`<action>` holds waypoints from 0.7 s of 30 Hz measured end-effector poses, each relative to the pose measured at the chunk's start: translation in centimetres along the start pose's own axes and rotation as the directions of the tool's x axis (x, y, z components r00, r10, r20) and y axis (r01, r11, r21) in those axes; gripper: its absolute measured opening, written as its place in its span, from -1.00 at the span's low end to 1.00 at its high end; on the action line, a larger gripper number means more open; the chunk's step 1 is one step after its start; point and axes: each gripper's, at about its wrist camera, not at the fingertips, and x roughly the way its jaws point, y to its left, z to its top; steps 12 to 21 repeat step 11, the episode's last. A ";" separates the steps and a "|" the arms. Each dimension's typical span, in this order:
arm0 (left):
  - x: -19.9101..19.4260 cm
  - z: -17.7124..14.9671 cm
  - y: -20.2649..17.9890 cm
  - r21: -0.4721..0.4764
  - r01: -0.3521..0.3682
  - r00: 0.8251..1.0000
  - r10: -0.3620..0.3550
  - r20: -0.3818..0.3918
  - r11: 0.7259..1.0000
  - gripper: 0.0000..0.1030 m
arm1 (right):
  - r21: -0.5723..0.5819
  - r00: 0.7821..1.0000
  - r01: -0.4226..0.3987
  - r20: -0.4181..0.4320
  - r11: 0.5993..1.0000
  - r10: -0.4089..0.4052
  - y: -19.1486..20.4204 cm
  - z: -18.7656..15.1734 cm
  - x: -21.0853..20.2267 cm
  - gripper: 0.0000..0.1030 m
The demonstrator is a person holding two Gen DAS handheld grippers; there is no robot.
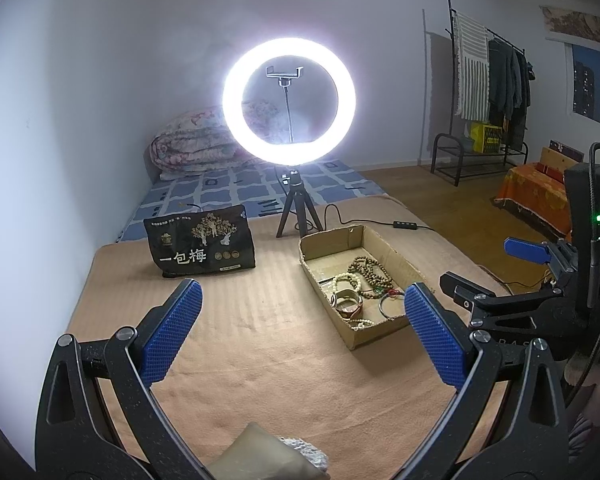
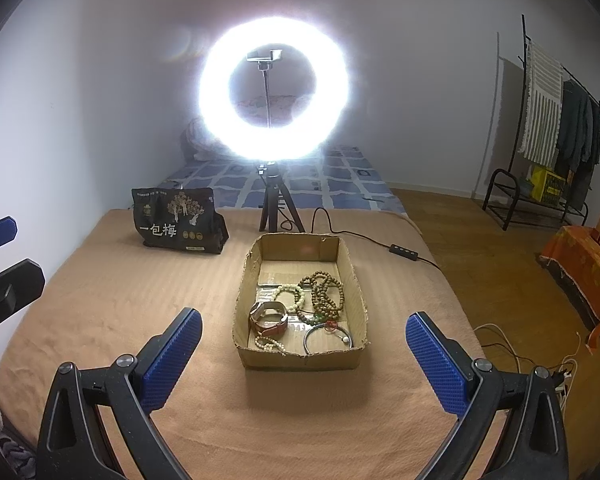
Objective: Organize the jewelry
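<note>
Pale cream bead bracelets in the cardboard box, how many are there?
2: one pale cream bead bracelet mid-box beside the brown wooden bead strand, one at the near left corner. Others may be hidden underneath.

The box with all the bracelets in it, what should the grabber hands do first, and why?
Probably ease the right gripper forward and down toward the cardboard box. Both grippers are open and empty, the box sits straight ahead of the right one, and the silver bangle lies alone near the front wall, easier to pinch than the tangled brown beads.
</note>
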 end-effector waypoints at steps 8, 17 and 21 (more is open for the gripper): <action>0.0 0.0 0.2 0.005 -0.009 1.000 0.009 0.017 1.000 0.99 | 0.000 1.000 0.001 -0.002 1.000 -0.001 0.0 0.0 0.0 0.99; 0.0 0.0 0.3 0.004 -0.012 1.000 0.012 0.015 1.000 0.99 | -0.001 1.000 0.001 -0.005 1.000 -0.001 0.1 0.0 0.0 0.99; 0.0 0.0 0.3 0.004 -0.012 1.000 0.012 0.015 1.000 0.99 | -0.001 1.000 0.001 -0.005 1.000 -0.001 0.1 0.0 0.0 0.99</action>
